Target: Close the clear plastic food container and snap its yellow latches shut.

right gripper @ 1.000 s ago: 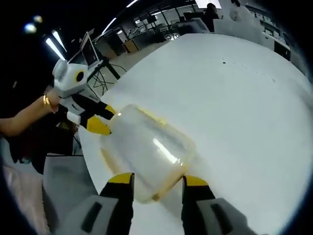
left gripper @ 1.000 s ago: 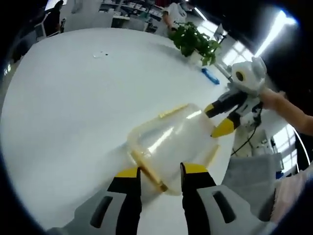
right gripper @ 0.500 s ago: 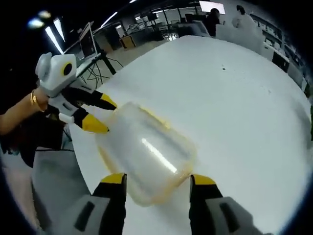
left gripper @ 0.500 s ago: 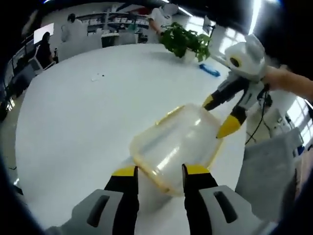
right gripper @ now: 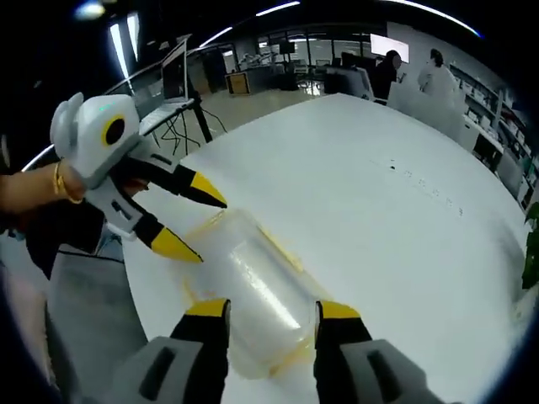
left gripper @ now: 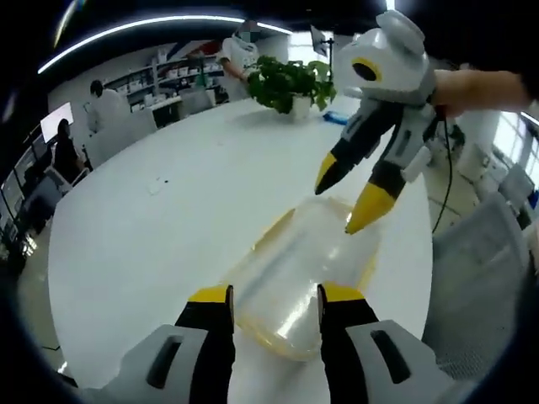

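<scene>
showing potted plant (left gripper: 295, 82) behind container (left gripper: 299, 282).

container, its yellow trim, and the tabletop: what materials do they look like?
Container: clear plastic, glossy; the table shows through and light streaks glare off it. Yellow latches: look like opaque plastic, though small and blurred. Table: smooth white, low-sheen surface, probably laminate or painted board; the core cannot be told.

Left gripper (left gripper: 271, 295), right gripper (right gripper: 269, 310): grey bodies, black jaws, yellow tips; gold bracelet (right gripper: 60, 183) on wrist.
</scene>
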Action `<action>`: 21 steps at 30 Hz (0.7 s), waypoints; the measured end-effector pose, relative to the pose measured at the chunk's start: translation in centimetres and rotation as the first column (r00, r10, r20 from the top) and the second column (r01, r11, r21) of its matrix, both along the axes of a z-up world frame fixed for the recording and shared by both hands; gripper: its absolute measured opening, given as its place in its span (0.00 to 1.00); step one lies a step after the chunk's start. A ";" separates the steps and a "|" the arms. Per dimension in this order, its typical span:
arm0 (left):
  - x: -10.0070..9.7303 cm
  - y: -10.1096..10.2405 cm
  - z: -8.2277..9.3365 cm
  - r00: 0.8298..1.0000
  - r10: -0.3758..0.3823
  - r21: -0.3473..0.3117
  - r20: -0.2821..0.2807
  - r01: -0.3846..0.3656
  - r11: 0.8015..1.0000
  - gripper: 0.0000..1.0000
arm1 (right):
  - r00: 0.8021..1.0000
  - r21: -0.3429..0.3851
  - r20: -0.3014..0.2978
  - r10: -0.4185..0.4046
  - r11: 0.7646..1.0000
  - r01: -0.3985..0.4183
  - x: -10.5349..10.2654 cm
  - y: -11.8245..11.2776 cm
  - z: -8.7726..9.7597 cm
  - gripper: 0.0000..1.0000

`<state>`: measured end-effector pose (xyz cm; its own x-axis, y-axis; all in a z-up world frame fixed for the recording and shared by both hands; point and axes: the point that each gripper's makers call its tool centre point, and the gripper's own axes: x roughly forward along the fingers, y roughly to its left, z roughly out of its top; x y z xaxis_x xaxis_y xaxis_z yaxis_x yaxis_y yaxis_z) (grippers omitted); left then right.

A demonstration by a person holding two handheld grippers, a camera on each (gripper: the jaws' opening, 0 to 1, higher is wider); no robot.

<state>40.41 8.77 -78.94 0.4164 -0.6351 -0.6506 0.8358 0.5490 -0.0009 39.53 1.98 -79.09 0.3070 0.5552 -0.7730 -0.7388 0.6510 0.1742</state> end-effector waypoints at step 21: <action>-3.2 -2.3 -0.8 0.978 -0.206 0.023 0.041 0.205 0.978 0.44 | 0.986 -0.027 0.015 0.168 0.986 -0.167 1.8 3.8 -0.7 0.38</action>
<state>37.23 6.51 -79.77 0.3062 -0.6978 -0.6475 0.9298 0.3650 0.0463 41.29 5.80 -79.78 0.2250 0.5800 -0.7829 -0.8405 0.5220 0.1452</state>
